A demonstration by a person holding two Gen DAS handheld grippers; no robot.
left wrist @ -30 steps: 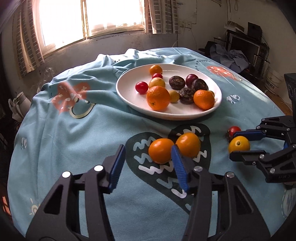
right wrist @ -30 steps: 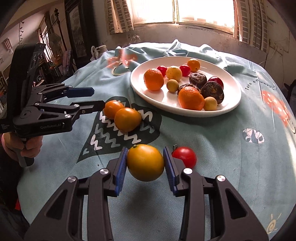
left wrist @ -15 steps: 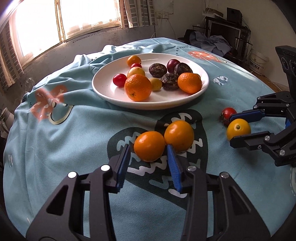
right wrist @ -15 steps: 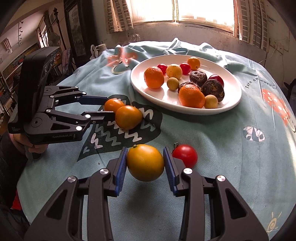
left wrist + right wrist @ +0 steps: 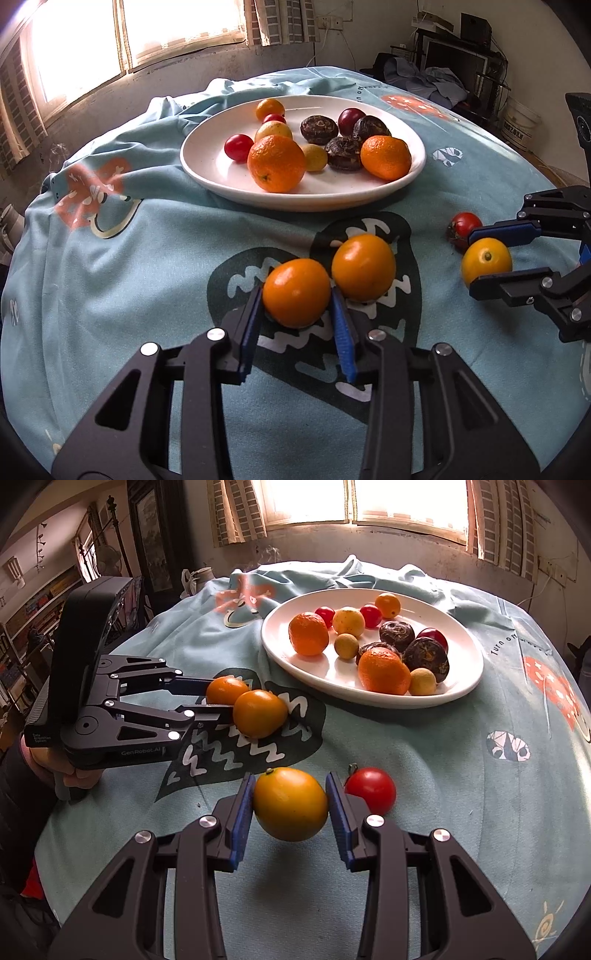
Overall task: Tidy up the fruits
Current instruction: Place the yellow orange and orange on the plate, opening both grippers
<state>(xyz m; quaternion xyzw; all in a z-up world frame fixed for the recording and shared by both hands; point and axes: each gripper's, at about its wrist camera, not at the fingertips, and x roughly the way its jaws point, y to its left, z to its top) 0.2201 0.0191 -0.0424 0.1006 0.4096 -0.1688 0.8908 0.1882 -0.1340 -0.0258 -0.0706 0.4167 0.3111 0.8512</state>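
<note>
Blown-out window backlight, soft shadows, fisheye-warped edges.

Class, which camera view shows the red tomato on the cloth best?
The right wrist view: the red tomato is near, large and almost whole. In the left wrist view it is small, far right, partly hidden behind the right tool.

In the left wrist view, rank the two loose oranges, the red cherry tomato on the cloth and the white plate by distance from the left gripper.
1. Orange, between the left gripper pads.
2. Second orange, touching it on the right.
3. Cherry tomato, far right.
4. White plate, behind.
</note>
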